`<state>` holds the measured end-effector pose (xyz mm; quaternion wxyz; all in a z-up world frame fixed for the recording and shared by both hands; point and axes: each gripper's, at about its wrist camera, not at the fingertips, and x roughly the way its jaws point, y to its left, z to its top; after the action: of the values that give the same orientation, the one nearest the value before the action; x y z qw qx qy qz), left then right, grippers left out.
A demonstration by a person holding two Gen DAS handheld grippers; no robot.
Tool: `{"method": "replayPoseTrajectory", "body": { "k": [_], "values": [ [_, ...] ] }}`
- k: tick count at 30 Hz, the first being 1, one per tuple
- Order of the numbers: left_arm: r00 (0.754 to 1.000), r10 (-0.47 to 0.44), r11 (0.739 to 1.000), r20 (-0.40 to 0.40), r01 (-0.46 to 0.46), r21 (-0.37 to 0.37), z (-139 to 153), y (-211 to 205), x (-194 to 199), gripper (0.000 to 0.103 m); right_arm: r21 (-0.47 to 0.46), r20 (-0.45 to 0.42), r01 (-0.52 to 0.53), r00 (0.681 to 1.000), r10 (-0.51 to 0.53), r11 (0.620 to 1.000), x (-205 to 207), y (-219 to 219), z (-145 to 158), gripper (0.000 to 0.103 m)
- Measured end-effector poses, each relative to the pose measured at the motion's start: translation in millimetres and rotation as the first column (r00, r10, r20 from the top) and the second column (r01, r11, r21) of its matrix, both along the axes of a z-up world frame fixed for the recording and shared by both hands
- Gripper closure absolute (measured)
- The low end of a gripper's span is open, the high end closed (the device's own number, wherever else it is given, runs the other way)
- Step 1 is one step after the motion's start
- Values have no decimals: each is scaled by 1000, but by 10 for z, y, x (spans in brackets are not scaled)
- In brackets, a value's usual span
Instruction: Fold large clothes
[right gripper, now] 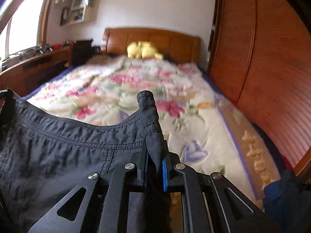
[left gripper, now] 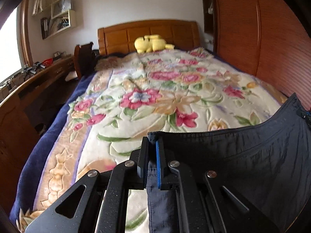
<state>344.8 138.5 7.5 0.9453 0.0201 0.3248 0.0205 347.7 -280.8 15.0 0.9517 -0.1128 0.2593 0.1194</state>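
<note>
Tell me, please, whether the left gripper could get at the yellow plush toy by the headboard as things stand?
Probably not: the left gripper is shut on the dark garment, and the yellow plush toy sits far across the floral blanket.

dark crinkled garment [left gripper: 252, 155], waistband stretched taut above floral bed

Left gripper [left gripper: 152, 145] pinches the dark garment's [left gripper: 243, 155] corner — above floral blanket [left gripper: 155, 89] (blurred).

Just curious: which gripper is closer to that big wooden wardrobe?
Right. The right gripper sits on the wardrobe's side of the dark garment; the left gripper holds the far end.
</note>
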Motion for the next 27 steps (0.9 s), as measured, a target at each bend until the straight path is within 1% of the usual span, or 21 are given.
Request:
{"method": "replayPoseTrajectory", "body": {
  "k": [2, 3, 4, 5, 6, 7, 10, 11, 13, 16, 18, 19, 20, 22, 23, 25, 27],
  "values": [
    [998, -17, 999, -58, 15, -30, -115, 2, 81, 95, -33, -95, 18, 995, -21, 999, 135, 81, -179, 84],
    [995, -34, 998, -93, 28, -57, -190, -9, 88, 94, -54, -130, 26, 991, -33, 998, 171, 133, -255, 77],
    [994, -48, 997, -103, 41, -67, -227, -27, 73, 91, -82, -141, 43, 989, -54, 996, 143, 155, -328, 69],
    [992, -65, 996, -107, 59, -62, -272, -56, 32, 90, -90, -133, 47, 989, -59, 995, 88, 158, -358, 62],
    [992, -62, 998, -108, 59, -30, -308, -90, -20, 85, -83, -129, 39, 990, -49, 996, 20, 149, -374, 47],
    [991, -61, 998, -115, 61, -8, -340, -117, -75, 80, -72, -138, 25, 990, -35, 997, -46, 140, -388, 37],
    [984, -106, 994, -141, 105, -16, -397, -174, -278, 77, -82, -158, -7, 987, -6, 997, -344, 117, -403, 36],
    [983, -117, 993, -140, 117, -7, -408, -196, -373, 77, -85, -164, -31, 986, 17, 996, -396, 72, -388, 36],
    [980, -142, 989, -142, 146, 14, -427, -243, -576, 76, -82, -184, -94, 980, 77, 992, -656, 24, -390, 36],
    [974, -177, 982, -143, 184, 37, -481, -307, -914, 76, -74, -192, -148, 973, 132, 986, -1100, -60, -402, 36],
    [970, -195, 979, -146, 202, 34, -524, -341, -1117, 76, -54, -202, -169, 967, 155, 984, -1281, -282, -370, 36],
    [967, -205, 977, -148, 210, 20, -553, -354, -1218, 76, -43, -207, -181, 964, 168, 983, -1379, -314, -388, 36],
    [965, -218, 976, -148, 218, -13, -590, -358, -1348, 76, -30, -212, -189, 961, 178, 982, -1501, -359, -418, 36],
    [965, -213, 977, -152, 208, -50, -651, -365, -1523, 76, -9, -224, -188, 958, 181, 982, -1680, -450, -474, 36],
    [963, -221, 975, -153, 213, -66, -682, -366, -1612, 76, 1, -230, -183, 957, 179, 983, -1695, -482, -500, 36],
    [965, -220, 974, -145, 209, -87, -709, -401, -1771, 76, 7, -239, -178, 955, 174, 984, -1834, -554, -535, 36],
    [967, -216, 975, -135, 206, -82, -715, -452, -1916, 76, 6, -238, -168, 957, 164, 986, -1916, -621, -563, 36]
  ]
}}
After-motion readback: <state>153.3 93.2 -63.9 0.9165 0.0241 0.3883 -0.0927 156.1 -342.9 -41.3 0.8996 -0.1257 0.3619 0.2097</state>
